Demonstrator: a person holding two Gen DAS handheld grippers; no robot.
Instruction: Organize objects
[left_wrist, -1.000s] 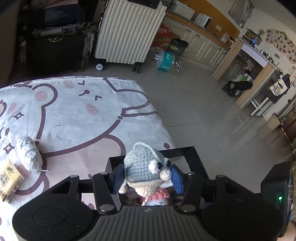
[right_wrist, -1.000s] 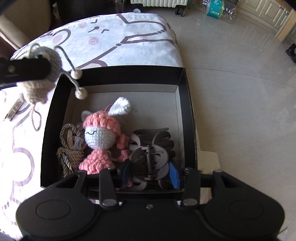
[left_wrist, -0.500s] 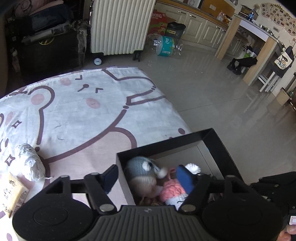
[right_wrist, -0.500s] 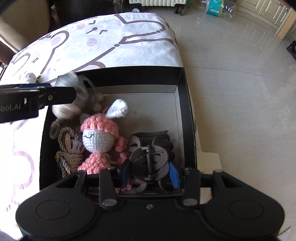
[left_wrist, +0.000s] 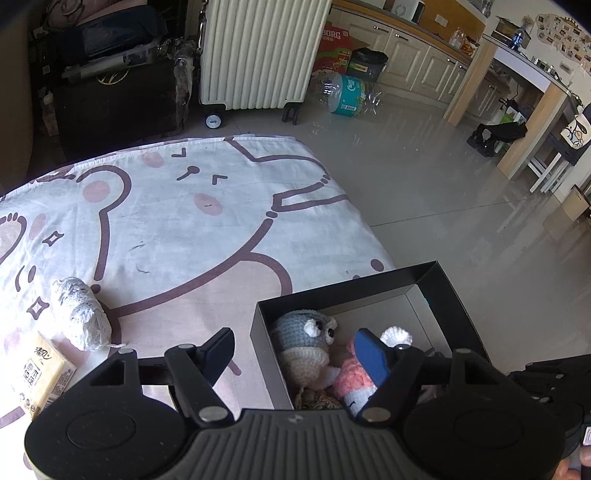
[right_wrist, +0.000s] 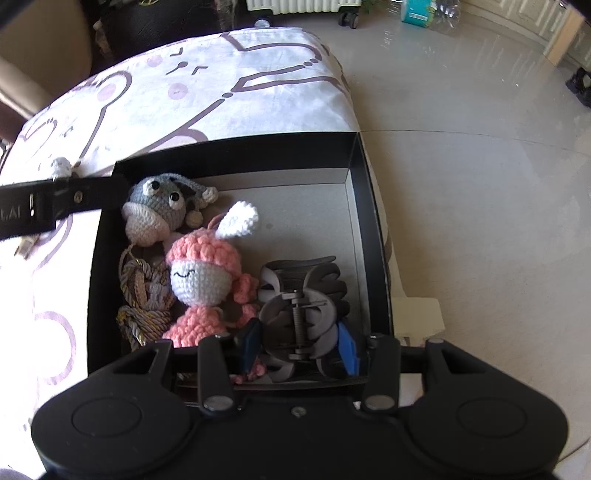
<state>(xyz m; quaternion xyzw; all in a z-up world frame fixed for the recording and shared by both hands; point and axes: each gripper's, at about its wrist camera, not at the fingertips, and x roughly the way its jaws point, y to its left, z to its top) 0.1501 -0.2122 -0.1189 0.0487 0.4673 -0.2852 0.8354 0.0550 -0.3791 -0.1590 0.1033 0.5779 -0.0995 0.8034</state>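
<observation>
Bear-print sheet (left_wrist: 177, 229); glossy tile floor (left_wrist: 424, 177); suitcase (left_wrist: 258, 51).

Beside the black box (right_wrist: 364, 221): grey-and-cream doll (right_wrist: 159, 210), pink-and-white doll (right_wrist: 203, 273), grey clip (right_wrist: 299, 295), bear-printed white-and-pink sheet (left_wrist: 177, 229).

Crocheted yarn dolls (right_wrist: 201, 273); matt black cardboard box (right_wrist: 365, 229); matt plastic hair claw (right_wrist: 299, 295); glossy tile floor (left_wrist: 424, 206).

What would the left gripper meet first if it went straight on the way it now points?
Probably the grey crochet doll in the black box, directly ahead between the left gripper's open fingers; depth is unclear.
</observation>
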